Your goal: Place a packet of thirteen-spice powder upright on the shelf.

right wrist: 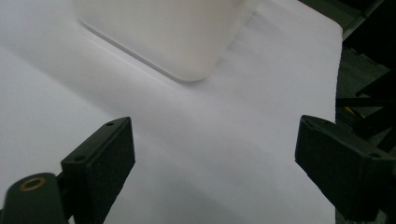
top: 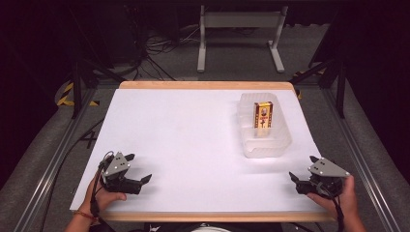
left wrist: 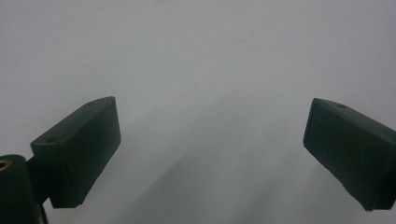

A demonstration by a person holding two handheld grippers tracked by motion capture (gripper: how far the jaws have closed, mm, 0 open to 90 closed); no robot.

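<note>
Looks like the very start, nothing grabbed yet. The left hand-held gripper [top: 126,173] and right hand-held gripper [top: 309,180] both rest low on the white desk [top: 183,140], jaws spread wide and empty. The small printed box [top: 263,116] lies inside the clear plastic tub [top: 263,147], ahead of the right one, so I'd guess it reaches forward next. The right gripper view catches just the tub's corner; the box only reads from the high view.
</note>
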